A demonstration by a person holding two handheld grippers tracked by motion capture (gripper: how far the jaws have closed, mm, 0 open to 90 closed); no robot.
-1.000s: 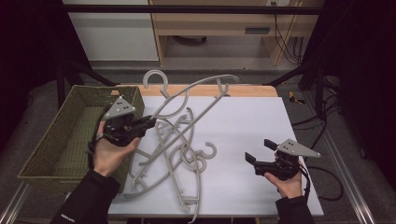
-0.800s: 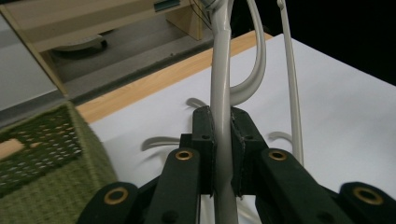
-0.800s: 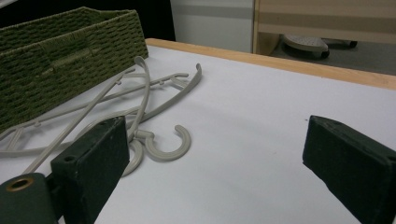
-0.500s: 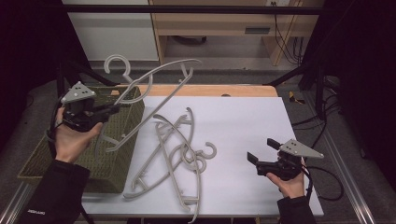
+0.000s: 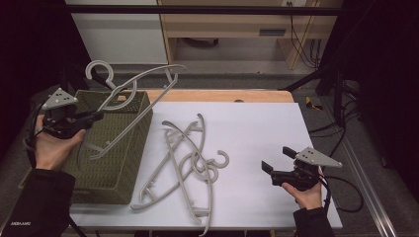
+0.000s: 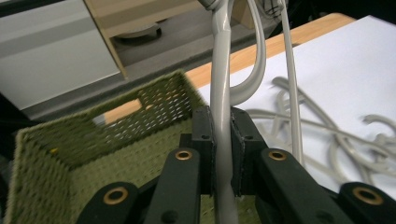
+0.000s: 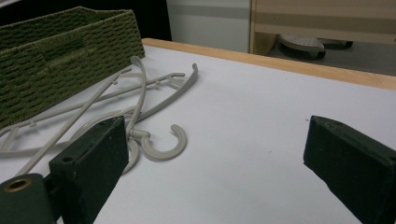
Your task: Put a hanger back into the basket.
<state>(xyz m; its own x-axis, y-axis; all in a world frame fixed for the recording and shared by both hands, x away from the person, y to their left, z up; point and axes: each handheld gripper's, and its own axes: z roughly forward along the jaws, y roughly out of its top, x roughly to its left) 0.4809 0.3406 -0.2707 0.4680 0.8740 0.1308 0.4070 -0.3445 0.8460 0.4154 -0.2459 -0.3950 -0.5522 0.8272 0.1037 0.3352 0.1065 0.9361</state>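
My left gripper (image 5: 96, 116) is shut on a grey plastic hanger (image 5: 129, 93), held in the air over the green woven basket (image 5: 123, 177) at the table's left. In the left gripper view the hanger's bar (image 6: 221, 107) is pinched between the pads (image 6: 203, 140), with the basket (image 6: 70, 140) below. A pile of grey hangers (image 5: 185, 158) lies on the white table top (image 5: 252, 128), left of centre. My right gripper (image 5: 276, 160) rests open near the table's front right; in the right gripper view the pile (image 7: 140, 102) lies ahead of its wide jaws.
A wooden strip (image 5: 222, 95) runs along the table's far edge. Behind the table stand a white cabinet (image 5: 118, 29) and a wooden shelf unit (image 5: 232, 29). Cables (image 5: 346, 192) trail off the right side. The basket (image 7: 60, 56) stands left of the pile.
My left gripper has carried the hanger leftward, from above the pile to above the basket. The right gripper has stayed where it was.
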